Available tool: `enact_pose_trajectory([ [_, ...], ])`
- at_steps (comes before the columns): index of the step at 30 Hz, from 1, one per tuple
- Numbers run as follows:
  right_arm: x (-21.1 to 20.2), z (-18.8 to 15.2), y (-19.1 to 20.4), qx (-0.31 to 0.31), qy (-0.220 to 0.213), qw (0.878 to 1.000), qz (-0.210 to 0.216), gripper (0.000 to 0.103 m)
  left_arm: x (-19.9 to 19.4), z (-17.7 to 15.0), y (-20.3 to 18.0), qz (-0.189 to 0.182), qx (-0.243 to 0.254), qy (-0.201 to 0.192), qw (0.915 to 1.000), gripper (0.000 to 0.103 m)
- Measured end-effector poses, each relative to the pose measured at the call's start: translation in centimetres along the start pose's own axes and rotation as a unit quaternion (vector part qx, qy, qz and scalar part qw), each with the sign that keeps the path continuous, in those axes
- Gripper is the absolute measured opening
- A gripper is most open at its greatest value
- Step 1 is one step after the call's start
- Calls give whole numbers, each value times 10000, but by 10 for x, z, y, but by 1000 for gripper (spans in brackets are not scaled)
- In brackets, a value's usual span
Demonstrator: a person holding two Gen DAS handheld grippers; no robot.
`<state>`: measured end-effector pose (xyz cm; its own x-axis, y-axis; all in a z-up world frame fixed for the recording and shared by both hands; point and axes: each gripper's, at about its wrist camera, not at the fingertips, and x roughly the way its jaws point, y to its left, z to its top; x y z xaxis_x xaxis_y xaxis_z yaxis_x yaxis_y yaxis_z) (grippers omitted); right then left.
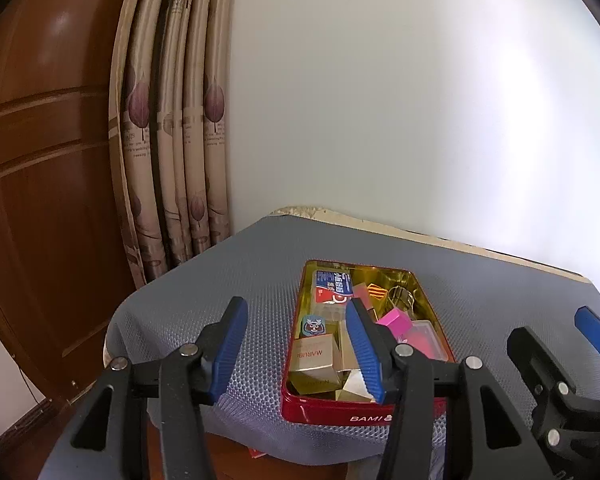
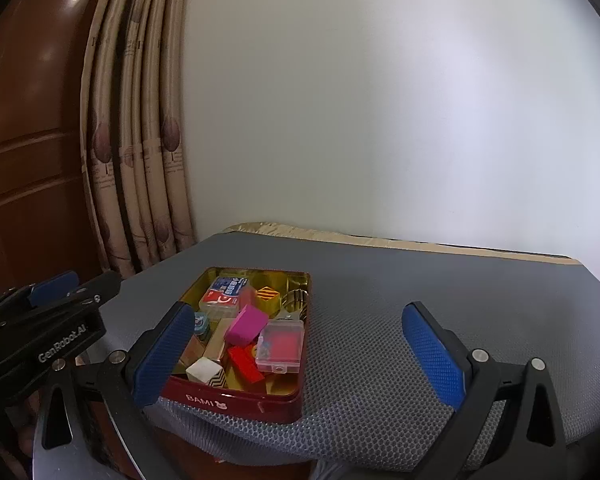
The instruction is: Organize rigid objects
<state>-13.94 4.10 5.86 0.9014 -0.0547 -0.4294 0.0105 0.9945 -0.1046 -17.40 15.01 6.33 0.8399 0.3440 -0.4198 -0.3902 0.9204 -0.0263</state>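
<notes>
A red tin (image 1: 332,414) with a gold inside, marked BAMI, lies on the grey mat near the table's front edge. It holds several small things: a pink block (image 2: 247,323), a clear plastic box (image 2: 281,345), a red block (image 2: 244,364), a white block with black zigzags (image 2: 206,371), a gold carton (image 1: 313,354) and a blue and red box (image 1: 334,285). My left gripper (image 1: 296,344) stands open just in front of the tin's near left corner, pads touching nothing. My right gripper (image 2: 300,354) is open wide, its left finger (image 2: 164,356) over the tin's left side.
A grey honeycomb mat (image 2: 420,280) covers the table and droops over the front edge. A patterned curtain (image 1: 172,140) and a brown wooden door (image 1: 40,160) stand at the left, a white wall (image 2: 380,100) behind. The mat to the right of the tin is bare.
</notes>
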Motion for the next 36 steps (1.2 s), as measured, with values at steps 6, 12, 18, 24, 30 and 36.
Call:
enact_pose_trajectory([
  [6,-1,-2,2,-50,60,9999,73,103,1,-3,-4,5,47,105,9999,52],
  [12,1,-3,0,-12,142,9999,91,103,3,-4,-5,37,68,157,9998,52],
  [18,1,-3,-1,4,185,9998,117,103,10,-4,-6,94,98,366,9992,54],
  [24,2,-4,0,-23,236,9996,149,103,14,-6,-4,98,55,551,9984,55],
  [30,3,-5,2,-44,259,9995,147,103,15,-7,-5,95,76,562,9983,55],
  [36,4,-6,2,-26,338,9993,155,103,12,-8,-10,44,180,524,9985,55],
])
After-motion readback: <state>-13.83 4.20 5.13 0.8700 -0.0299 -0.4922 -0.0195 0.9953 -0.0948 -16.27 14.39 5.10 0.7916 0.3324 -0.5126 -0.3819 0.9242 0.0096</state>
